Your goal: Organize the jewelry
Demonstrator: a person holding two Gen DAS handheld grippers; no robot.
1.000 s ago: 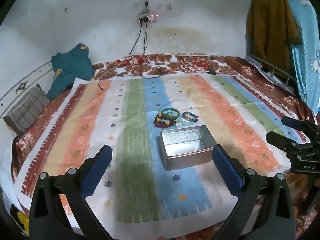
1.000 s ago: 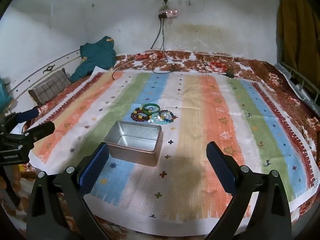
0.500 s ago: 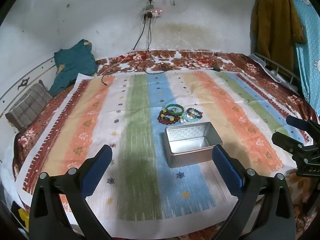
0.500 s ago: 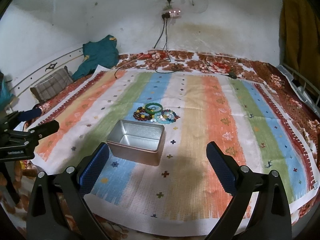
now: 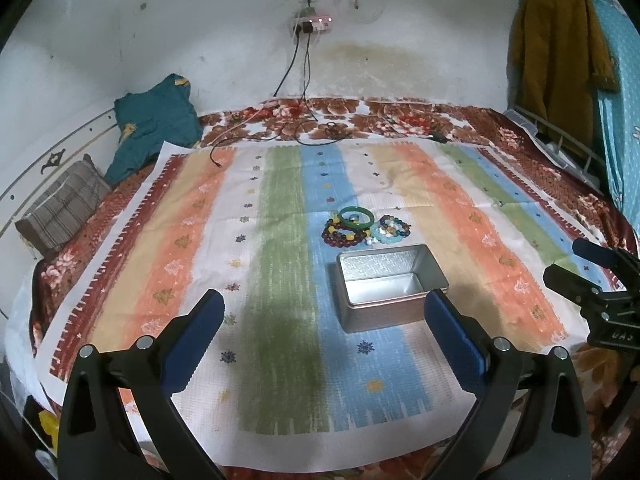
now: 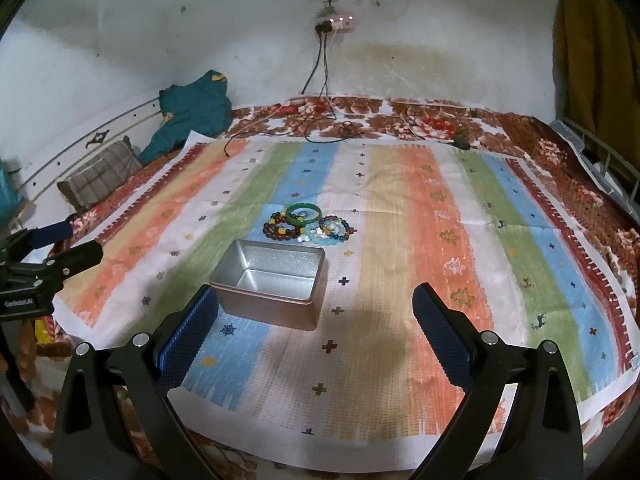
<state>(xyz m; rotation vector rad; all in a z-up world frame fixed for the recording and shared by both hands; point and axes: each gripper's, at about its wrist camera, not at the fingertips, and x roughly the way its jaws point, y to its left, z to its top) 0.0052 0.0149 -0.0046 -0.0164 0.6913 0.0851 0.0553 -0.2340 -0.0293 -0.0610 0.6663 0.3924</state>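
A pile of jewelry lies mid-cloth: a green bangle [image 5: 355, 216] [image 6: 304, 213], a dark red and yellow bead bracelet [image 5: 343, 236] [image 6: 280, 229], and pale blue bead bracelets [image 5: 392, 231] [image 6: 330, 231]. Just in front stands an open, empty silver tin [image 5: 388, 286] [image 6: 272, 280]. My left gripper [image 5: 322, 334] hovers open over the near edge of the cloth, short of the tin. My right gripper [image 6: 316, 332] is open too, its left finger near the tin's front corner. Each gripper shows in the other's view, the right gripper [image 5: 592, 272] at the right edge and the left gripper [image 6: 52, 252] at the left.
A striped cloth [image 5: 200, 240] covers a floral bedsheet [image 6: 400, 110]. A teal garment [image 5: 156, 120] and a checked cushion [image 5: 64, 208] lie at the back left. Charger cables [image 6: 320, 80] hang from a wall socket onto the bed. Clothes [image 5: 560, 40] hang at the right above a metal rail.
Both grippers have drifted forward and a little right, so the tin and the jewelry sit slightly nearer and more central. Both stay open; nothing was touched.
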